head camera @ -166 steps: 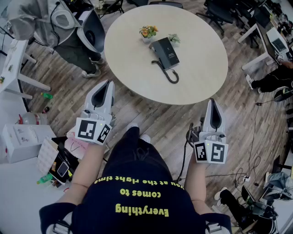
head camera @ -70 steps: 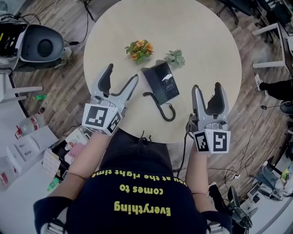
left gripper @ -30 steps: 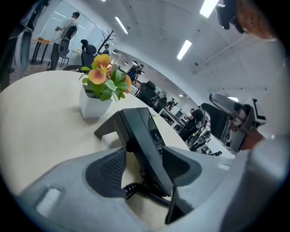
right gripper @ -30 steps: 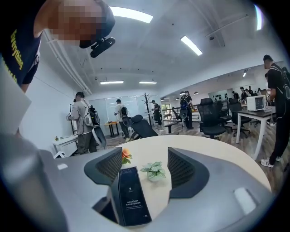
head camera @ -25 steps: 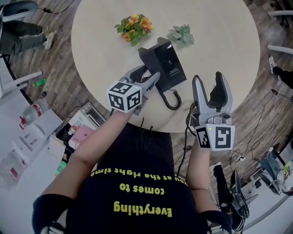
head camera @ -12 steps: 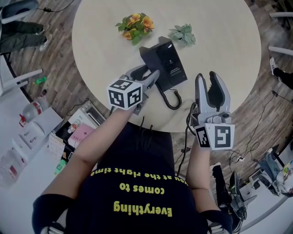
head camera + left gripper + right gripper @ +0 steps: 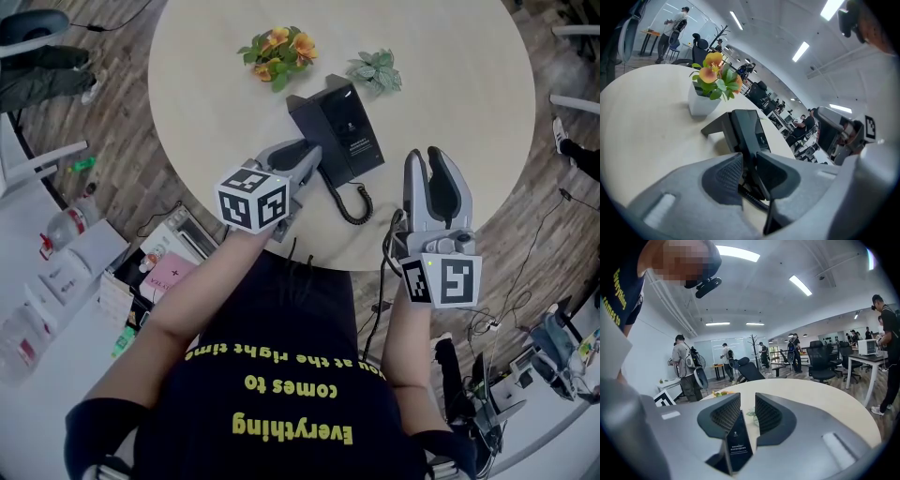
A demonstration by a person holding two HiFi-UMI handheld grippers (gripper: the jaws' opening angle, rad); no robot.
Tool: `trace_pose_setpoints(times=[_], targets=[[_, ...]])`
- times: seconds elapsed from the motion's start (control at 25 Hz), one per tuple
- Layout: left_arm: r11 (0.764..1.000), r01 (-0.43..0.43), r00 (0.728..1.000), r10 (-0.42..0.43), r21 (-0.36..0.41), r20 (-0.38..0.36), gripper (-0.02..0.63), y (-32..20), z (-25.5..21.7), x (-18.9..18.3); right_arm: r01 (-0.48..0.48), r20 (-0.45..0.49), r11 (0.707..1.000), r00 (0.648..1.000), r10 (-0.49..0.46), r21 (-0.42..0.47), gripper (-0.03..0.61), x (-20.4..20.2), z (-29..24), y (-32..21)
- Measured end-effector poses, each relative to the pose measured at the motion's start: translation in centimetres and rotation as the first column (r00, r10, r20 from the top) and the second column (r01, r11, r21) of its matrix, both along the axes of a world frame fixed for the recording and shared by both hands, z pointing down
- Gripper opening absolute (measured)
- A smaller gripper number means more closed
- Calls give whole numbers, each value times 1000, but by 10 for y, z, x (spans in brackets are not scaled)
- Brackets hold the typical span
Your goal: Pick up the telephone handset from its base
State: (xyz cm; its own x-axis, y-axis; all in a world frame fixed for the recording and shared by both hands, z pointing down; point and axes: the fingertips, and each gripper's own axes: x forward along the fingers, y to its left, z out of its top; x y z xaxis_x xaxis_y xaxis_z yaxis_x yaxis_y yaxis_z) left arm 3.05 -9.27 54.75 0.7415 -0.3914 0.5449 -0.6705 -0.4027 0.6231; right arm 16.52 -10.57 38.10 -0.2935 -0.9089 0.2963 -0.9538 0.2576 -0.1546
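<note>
**Left gripper clamps the handset, which lies on its base**

Head view: the telephone handset [image 7: 307, 120] lies along the 9 o'clock side of its base [image 7: 354, 131]. The left gripper [image 7: 302, 155] reaches in from 7 o'clock, and the right gripper [image 7: 427, 157] hangs at 4 o'clock, pointing to 12.
Left gripper view: the jaws have just been closing, and the pads now press the handset's near end, so it looks ready to lift.
Right gripper view: the jaws have just been closing too, with a gap left and nothing in it.

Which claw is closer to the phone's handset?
Left gripper: its jaws just closed onto the handset. The right gripper, jaws just closing on nothing, hangs beside the phone.
</note>
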Motion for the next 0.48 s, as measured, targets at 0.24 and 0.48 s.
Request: trace_pose_setpoints(times=[0.24, 0.48], targets=[[1000, 14, 999, -14, -4, -30, 106, -1, 0, 1, 5, 1, 1000, 1000, -5, 2, 114, -2, -2, 1], [1000, 4, 998, -6, -29, -65, 121, -1, 2, 5, 11, 0, 1000, 1000, -11, 0, 114, -5, -2, 0]])
